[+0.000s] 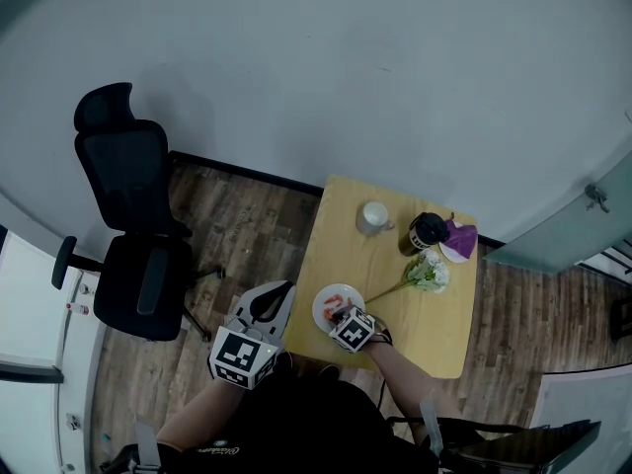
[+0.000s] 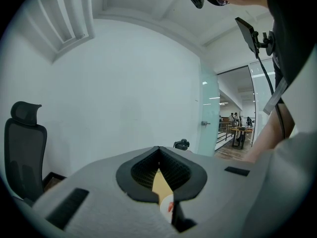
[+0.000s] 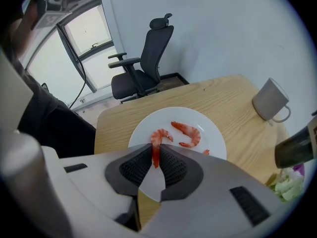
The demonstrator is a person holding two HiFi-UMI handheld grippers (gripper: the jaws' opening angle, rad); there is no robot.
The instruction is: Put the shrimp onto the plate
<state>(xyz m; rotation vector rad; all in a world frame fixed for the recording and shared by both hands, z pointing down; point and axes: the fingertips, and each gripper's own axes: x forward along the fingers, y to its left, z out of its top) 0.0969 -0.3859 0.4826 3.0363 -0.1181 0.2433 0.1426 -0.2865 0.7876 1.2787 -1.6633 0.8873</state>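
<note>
Plainly, only the right gripper view shows the right gripper [image 3: 154,151] clamped on a shrimp [image 3: 158,137] above the plate [image 3: 215,135], where a second shrimp [image 3: 188,129] lies. The head view places the left gripper [image 1: 279,292], jaws together and empty, left of the plate.

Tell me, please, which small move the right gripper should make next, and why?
Probably open the right gripper: it pinches a shrimp over the white plate, where another shrimp already lies, so releasing should land it there.
</note>
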